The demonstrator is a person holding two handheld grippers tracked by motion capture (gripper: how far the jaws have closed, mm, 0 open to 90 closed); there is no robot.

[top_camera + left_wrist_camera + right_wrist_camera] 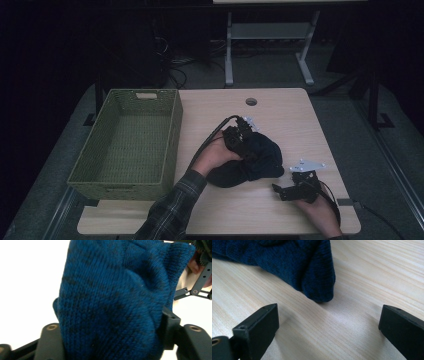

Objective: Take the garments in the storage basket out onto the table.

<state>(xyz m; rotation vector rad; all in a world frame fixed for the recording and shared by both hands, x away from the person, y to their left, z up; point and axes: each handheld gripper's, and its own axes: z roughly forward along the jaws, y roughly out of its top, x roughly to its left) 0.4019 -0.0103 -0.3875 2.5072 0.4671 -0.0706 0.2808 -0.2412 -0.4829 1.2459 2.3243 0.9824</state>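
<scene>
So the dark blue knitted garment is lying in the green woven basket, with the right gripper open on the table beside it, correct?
Not quite. The dark blue knitted garment lies on the table, to the right of the green woven basket, as the high view shows. The rest holds: the right gripper is open on the table beside it.

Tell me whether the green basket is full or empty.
Empty: the high view shows the green basket's bare woven floor, with the blue cloth lying outside it on the table.
</scene>
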